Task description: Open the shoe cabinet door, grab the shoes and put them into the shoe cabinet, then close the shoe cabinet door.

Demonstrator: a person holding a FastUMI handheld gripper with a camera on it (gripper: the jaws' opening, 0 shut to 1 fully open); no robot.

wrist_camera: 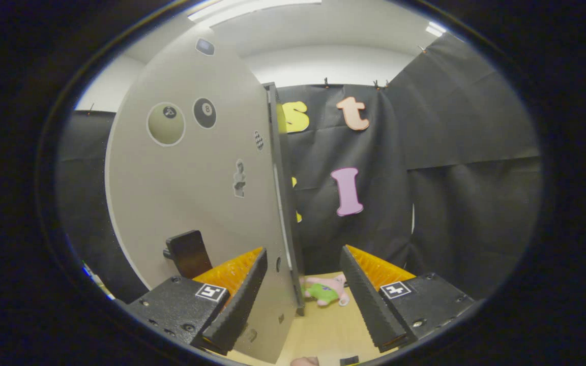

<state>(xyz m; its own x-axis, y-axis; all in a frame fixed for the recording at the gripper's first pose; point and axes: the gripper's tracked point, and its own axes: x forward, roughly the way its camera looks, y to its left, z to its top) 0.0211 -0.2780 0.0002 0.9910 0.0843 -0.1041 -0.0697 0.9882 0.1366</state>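
Your tool point(300, 295) has its two fingers spread wide apart, clamped on nothing. The free edge of the pale grey shoe cabinet door point(196, 193) stands in the gap between them, close to the left finger point(237, 305), with open space between the door and the right finger point(369, 305). Whether the left finger touches the door panel you cannot tell from here.

The door stands open, swung out toward you, and rises from between the fingers up toward 11 o'clock. Its broad flat face carries several stickers: two round billiard-ball stickers point(205, 113) side by side up at 11 o'clock, a small dark rounded one near the door's top, a small chequered one near the free edge, and a little figure sticker point(239, 179) lower down. A dark, flat rectangular handle point(188, 252) juts from the door's face at about 9 o'clock from the left fingertip, just beyond that finger.

Past the door's edge, at 12 o'clock just ahead of the fingers, a small pink and green plush shoe point(327, 291) lies on the light wooden tabletop point(323, 330), near the foot of the door and slightly nearer the right finger. It rests on the surface outside the cabinet, apart from both fingers.

Behind everything hangs the black cloth wall point(456, 193) of the booth, with a white wall and ceiling lights above it at 12 o'clock.
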